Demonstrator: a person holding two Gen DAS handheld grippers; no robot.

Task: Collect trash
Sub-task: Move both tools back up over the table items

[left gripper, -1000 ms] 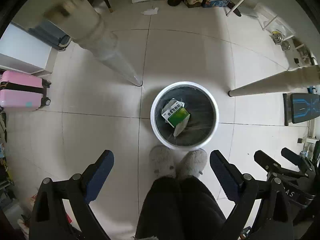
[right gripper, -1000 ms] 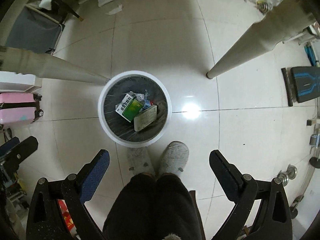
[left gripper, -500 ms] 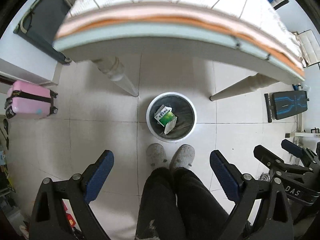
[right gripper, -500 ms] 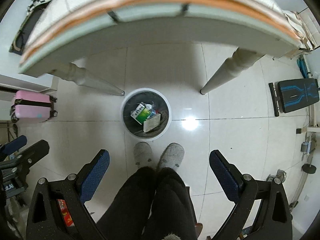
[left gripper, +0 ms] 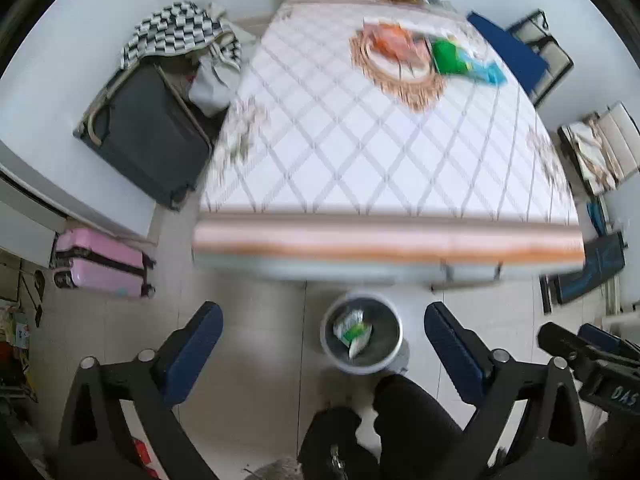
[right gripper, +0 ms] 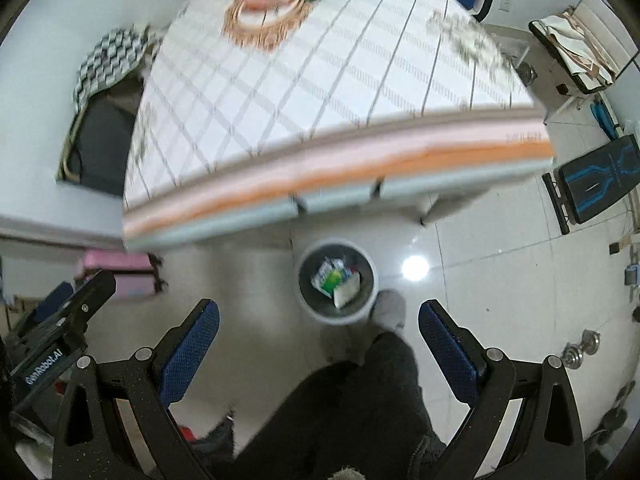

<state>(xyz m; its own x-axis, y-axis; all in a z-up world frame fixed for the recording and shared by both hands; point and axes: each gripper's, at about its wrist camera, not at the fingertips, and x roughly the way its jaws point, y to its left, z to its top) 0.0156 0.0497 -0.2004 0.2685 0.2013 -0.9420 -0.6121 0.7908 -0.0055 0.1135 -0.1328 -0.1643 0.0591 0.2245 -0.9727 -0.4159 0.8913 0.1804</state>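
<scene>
A white-rimmed trash bin point(left gripper: 394, 354) with a dark liner stands on the floor under the table's near edge and holds a green-and-white carton point(left gripper: 352, 328) and other trash; it also shows in the right wrist view point(right gripper: 306, 302). On the far part of the table point(left gripper: 360, 160) lie an orange wrapper point(left gripper: 394, 42), a green packet point(left gripper: 448, 56) and a teal wrapper point(left gripper: 486, 72). My left gripper point(left gripper: 322, 344) is open and empty, high above the floor. My right gripper point(right gripper: 318, 344) is open and empty too. The images are blurred by motion.
A pink suitcase point(left gripper: 100, 264) and a dark open suitcase point(left gripper: 148, 136) stand left of the table. A blue chair point(left gripper: 516, 52) is at the far right, exercise gear point(right gripper: 596, 184) on the right floor. The person's legs point(right gripper: 360, 408) are below both grippers.
Both grippers have risen from close over the bin to above table height. The tabletop and its wrappers have come into view. The jaws stayed open.
</scene>
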